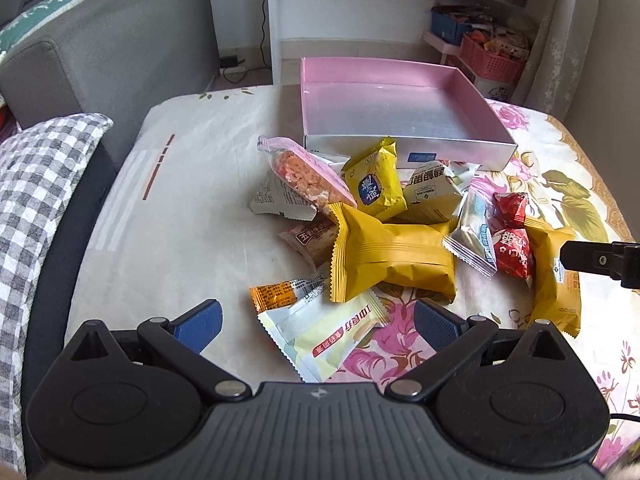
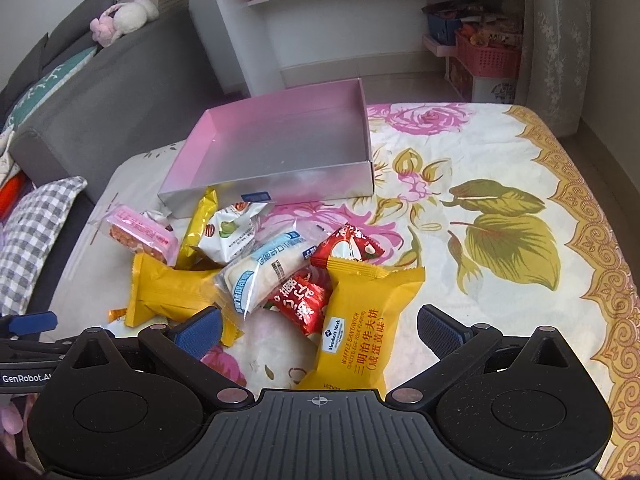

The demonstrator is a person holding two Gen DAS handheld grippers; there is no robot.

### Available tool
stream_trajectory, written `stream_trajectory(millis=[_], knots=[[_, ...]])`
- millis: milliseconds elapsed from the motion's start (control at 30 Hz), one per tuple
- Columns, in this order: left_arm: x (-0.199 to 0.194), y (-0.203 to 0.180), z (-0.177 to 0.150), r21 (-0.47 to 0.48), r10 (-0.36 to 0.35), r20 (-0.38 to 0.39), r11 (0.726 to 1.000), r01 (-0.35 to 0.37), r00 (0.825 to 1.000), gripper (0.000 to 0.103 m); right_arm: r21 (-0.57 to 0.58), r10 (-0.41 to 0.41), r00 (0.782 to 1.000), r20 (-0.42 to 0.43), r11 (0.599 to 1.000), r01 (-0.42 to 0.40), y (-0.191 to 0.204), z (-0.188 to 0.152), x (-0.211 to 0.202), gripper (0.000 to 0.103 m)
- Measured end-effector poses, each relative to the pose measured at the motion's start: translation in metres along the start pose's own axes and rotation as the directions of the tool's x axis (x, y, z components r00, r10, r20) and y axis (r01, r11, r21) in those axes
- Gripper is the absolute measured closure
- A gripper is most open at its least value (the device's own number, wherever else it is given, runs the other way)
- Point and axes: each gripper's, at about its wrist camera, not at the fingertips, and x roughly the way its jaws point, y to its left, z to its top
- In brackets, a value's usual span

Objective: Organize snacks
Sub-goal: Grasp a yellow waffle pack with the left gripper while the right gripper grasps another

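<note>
A: What sits nearest the left gripper point(image 1: 318, 326)?

B: Its jaws stand wide apart and hold nothing. Between the blue pads point(image 1: 434, 322) lies a pale yellow-green packet point(image 1: 324, 334), with a small orange packet point(image 1: 276, 295) just beyond it, partly tucked under.

A: And the right gripper point(image 2: 318, 330)?

B: Also spread wide, empty. A yellow waffle sandwich pack point(image 2: 356, 320) lies lengthwise between its fingers, touching neither. The left one's fingertip shows at the left edge of that view.

A: What is past those?

B: The heap of snacks on the flowered cloth point(image 2: 500, 184). A large yellow pouch point(image 1: 394, 256) lies in the middle, overlapping a brown-labelled packet point(image 1: 314, 240). To its right are a clear-wrapped white bar point(image 1: 474, 236) and two red packets point(image 1: 514, 250), one behind the other. The red ones touch the waffle pack.

A: Farther back?

B: A pink packet of reddish crisped pieces point(image 1: 308, 174) leans across a white printed packet point(image 1: 276, 196). Beside it a small yellow packet point(image 1: 376, 182) stands tilted, and a white nut packet point(image 1: 434, 192) rests next to that. These last three crowd against the front wall of the box.

A: The box itself?

B: A shallow pink-lined tray box point(image 1: 408, 144), silver outside, with nothing in it, at the far side of the heap. Every snack is outside it.

A: Around the table?

B: A checked cushion point(image 1: 36, 184) and grey sofa point(image 1: 120, 52) to the left, white shelves point(image 2: 320, 12) and pink baskets point(image 2: 486, 56) behind.
</note>
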Motion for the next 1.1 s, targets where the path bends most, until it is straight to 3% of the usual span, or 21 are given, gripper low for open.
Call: stream_trajectory(millis=[133, 267, 433, 533, 633, 700, 800, 900, 1100], knots=[[0.014, 0.014, 0.003, 0.002, -0.102, -0.006, 0.995, 0.102, 0.995, 0.009, 0.086, 0.038, 0.996, -0.082, 0.996, -0.031, -0.015, 0.004, 0.013, 0.0], [0.021, 0.012, 0.002, 0.11, -0.201, -0.018, 0.973, 0.201, 0.98, 0.022, 0.13, 0.035, 0.988, -0.149, 0.991, -0.016, -0.024, 0.001, 0.026, 0.0], [0.02, 0.003, 0.008, 0.239, -0.253, 0.049, 0.942, 0.235, 0.966, 0.034, 0.154, 0.014, 0.99, -0.141, 0.988, 0.008, -0.032, 0.006, 0.032, 0.0], [0.017, -0.014, 0.009, 0.401, -0.28, 0.101, 0.89, 0.219, 0.955, 0.04, 0.169, 0.011, 0.988, -0.153, 0.986, 0.015, -0.033, 0.006, 0.037, 0.002], [0.019, -0.033, 0.003, 0.579, -0.313, 0.116, 0.792, 0.192, 0.943, 0.041, 0.167, 0.005, 0.985, -0.174, 0.986, 0.025, -0.031, 0.004, 0.043, 0.007], [0.026, -0.042, 0.003, 0.632, -0.329, 0.092, 0.749, 0.2, 0.94, 0.043, 0.162, -0.008, 0.983, -0.185, 0.986, 0.038, -0.03, 0.003, 0.048, 0.012], [0.036, -0.055, 0.004, 0.683, -0.319, 0.075, 0.707, 0.185, 0.945, 0.043, 0.168, -0.015, 0.979, -0.203, 0.985, 0.049, -0.031, 0.0, 0.055, 0.018], [0.043, -0.061, 0.001, 0.713, -0.309, 0.064, 0.68, 0.173, 0.949, 0.043, 0.173, -0.012, 0.976, -0.218, 0.984, 0.051, -0.033, -0.002, 0.059, 0.025], [0.05, -0.062, -0.004, 0.729, -0.259, 0.026, 0.666, 0.159, 0.966, 0.042, 0.173, -0.017, 0.974, -0.225, 0.983, 0.057, -0.036, -0.005, 0.06, 0.035]])
